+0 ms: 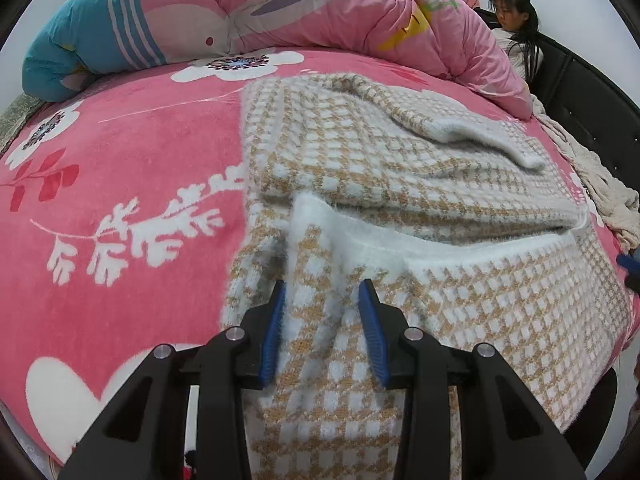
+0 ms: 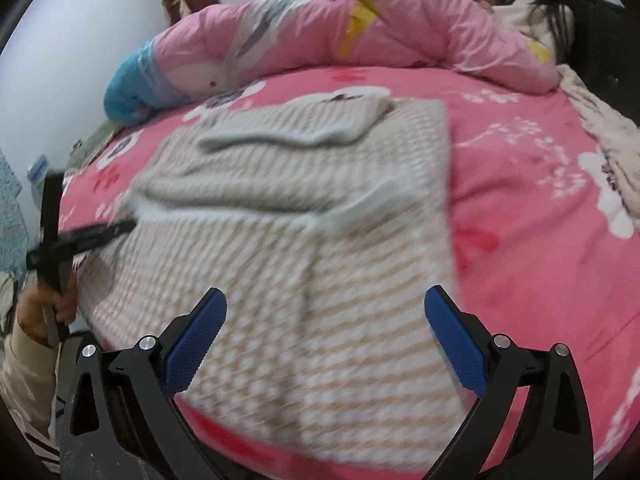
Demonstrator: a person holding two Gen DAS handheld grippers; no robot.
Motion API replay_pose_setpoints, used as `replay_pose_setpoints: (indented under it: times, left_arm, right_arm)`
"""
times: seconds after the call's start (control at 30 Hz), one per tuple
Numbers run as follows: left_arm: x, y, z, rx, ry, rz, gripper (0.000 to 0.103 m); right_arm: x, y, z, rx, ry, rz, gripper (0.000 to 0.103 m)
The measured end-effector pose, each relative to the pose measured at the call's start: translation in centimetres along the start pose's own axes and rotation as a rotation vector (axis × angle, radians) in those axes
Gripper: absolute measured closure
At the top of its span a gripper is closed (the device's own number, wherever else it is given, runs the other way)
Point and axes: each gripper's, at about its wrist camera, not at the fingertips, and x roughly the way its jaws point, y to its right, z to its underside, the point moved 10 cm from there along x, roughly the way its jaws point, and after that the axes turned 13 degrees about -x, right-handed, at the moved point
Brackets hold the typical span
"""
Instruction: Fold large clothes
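Tan-and-white checked sweater with white trim lies on a pink blanket printed with white flowers, beside a pink-and-blue quilt, blue pads on black grippers.

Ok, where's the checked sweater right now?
The checked sweater lies partly folded on the pink bed cover, near the bed's front edge, below the rolled quilt; the left claw straddles its front edge.

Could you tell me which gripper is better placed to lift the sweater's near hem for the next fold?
Left, probably. The left gripper already straddles a ridge of the checked sweater near its hem, while the right gripper hangs wide open above it, gripping nothing.
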Motion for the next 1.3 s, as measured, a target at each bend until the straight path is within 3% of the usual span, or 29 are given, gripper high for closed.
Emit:
replay_pose_setpoints:
  times: [0.17, 0.3, 0.33, 0.47, 0.57, 0.67, 0.73, 0.83, 0.87, 0.97, 1.3]
  left_arm:
    - [0.0, 0.0, 0.0, 0.001, -0.002, -0.001, 0.067]
    - [0.1, 0.0, 0.0, 0.0, -0.002, -0.002, 0.066]
    - [0.0, 0.0, -0.1, 0.0, -0.002, -0.002, 0.066]
    - [0.2, -0.1, -0.2, 0.004, -0.01, -0.004, 0.065]
    - [0.2, -0.1, -0.2, 0.001, -0.008, -0.006, 0.065]
    - [0.3, -0.1, -0.4, 0.003, 0.001, -0.015, 0.065]
    - [0.3, 0.1, -0.5, 0.023, 0.01, -0.036, 0.067]
    - [-0.2, 0.9, -0.5, 0.09, 0.039, -0.084, 0.074]
    - [-0.5, 1.2, -0.5, 0.114, 0.055, -0.102, 0.081]
    - [-1.8, 1.7, -0.5, 0.162, 0.103, -0.141, 0.091]
    - [-11.3, 4.6, -1.0, 0.246, 0.367, -0.149, 0.094]
  right_arm:
    - [3.1, 3.0, -1.5, 0.002, -0.009, 0.003, 0.008]
    - [5.1, 3.5, -0.6, 0.079, -0.057, -0.095, 0.026]
    - [5.3, 3.2, -0.4, 0.082, -0.064, -0.106, 0.026]
    - [3.8, 2.2, 1.0, 0.043, -0.072, -0.099, 0.031]
    - [3.0, 1.5, 1.0, 0.021, -0.064, -0.081, 0.041]
    - [3.8, 1.9, 1.2, 0.003, -0.111, 0.003, 0.061]
    - [3.8, 2.9, 1.9, -0.015, -0.152, 0.076, 0.083]
    - [3.1, 2.5, 1.7, -0.039, -0.145, 0.113, 0.092]
    - [2.7, 2.3, 1.6, -0.047, -0.135, 0.122, 0.093]
    - [0.9, 1.4, 0.9, -0.072, -0.088, 0.161, 0.095]
    - [-7.4, -0.5, -0.1, -0.104, 0.099, 0.308, 0.097]
